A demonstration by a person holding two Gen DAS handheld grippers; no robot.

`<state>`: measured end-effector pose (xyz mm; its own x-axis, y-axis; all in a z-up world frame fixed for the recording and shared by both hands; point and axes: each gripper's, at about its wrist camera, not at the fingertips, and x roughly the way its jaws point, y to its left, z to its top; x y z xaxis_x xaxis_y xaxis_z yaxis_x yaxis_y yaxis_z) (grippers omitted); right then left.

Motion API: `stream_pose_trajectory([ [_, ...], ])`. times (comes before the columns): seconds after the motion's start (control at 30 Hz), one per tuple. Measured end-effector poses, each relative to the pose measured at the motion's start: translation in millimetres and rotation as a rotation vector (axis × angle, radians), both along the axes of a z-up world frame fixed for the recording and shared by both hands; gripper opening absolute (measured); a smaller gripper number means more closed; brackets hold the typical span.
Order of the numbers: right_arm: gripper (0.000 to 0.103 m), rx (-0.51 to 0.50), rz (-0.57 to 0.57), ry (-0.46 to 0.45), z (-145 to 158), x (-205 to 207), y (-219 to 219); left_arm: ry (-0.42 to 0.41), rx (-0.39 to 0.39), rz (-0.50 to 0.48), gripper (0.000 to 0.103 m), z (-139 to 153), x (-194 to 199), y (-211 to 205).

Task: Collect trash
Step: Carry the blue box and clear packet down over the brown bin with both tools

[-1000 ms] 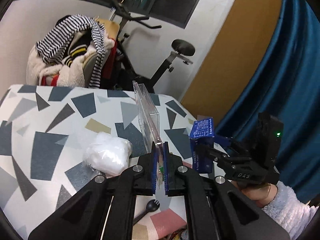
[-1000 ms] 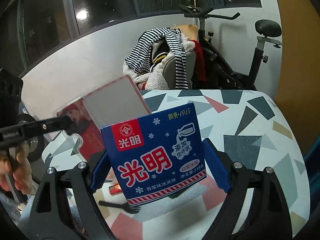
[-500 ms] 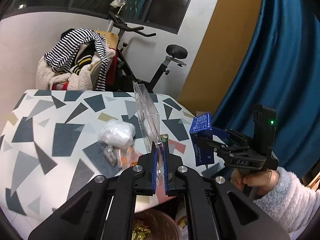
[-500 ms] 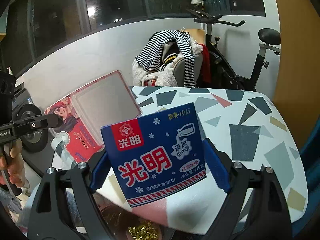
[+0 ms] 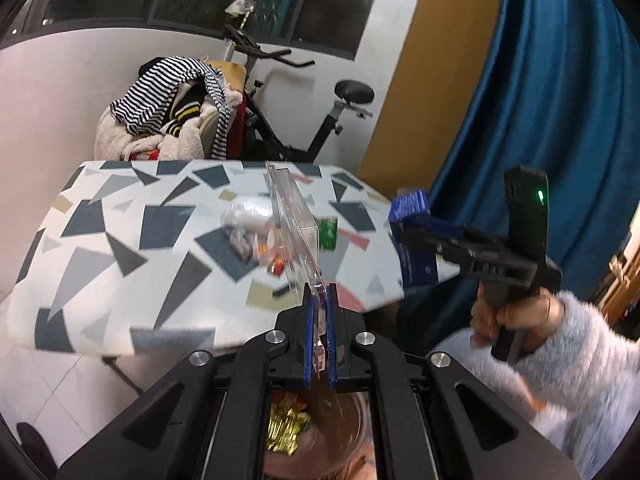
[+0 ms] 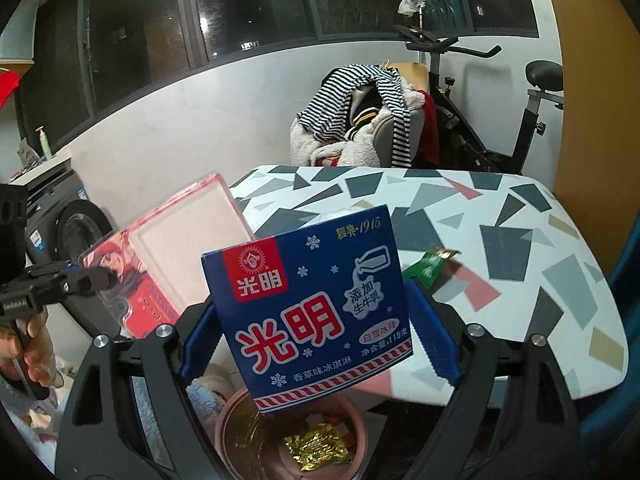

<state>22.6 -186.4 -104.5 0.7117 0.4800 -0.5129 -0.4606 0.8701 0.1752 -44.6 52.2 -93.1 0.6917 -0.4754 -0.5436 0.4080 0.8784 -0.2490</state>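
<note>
My left gripper is shut on the edge of a clear plastic case, held upright off the table's near edge; the case shows with a red printed insert in the right wrist view. My right gripper is shut on a blue ice cream carton, seen at the right in the left wrist view. A pink trash bin with gold foil inside sits below both grippers; it also shows under my left gripper.
The patterned table carries a white crumpled bag, a green wrapper, a black spoon and small scraps. A chair piled with clothes and an exercise bike stand behind. A blue curtain hangs at the right.
Both grippers have pulled back from above the table to beyond its near edge, carrying the case and the carton. The bin has come into view beneath them.
</note>
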Motion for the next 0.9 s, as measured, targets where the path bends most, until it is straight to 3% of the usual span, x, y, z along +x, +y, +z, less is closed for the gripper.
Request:
stream_pose_trajectory([
  [0.33,0.085,-0.010,0.002,0.056,-28,-11,3,0.095,0.038,0.006,0.006,-50,-31,3],
  [0.8,0.085,-0.017,0.001,0.114,-55,-4,-1,0.163,0.087,-0.017,0.006,-83,-9,-10],
  [0.83,0.085,-0.017,0.001,0.115,-55,-4,-1,0.158,0.086,-0.019,0.013,-84,-7,-12],
  [0.87,0.085,-0.019,0.001,0.118,-57,-3,0,0.155,0.082,-0.023,0.032,-86,-4,-13],
  [0.9,0.085,-0.021,0.001,0.121,-58,-3,1,0.150,0.080,-0.023,0.044,-87,-1,-14],
])
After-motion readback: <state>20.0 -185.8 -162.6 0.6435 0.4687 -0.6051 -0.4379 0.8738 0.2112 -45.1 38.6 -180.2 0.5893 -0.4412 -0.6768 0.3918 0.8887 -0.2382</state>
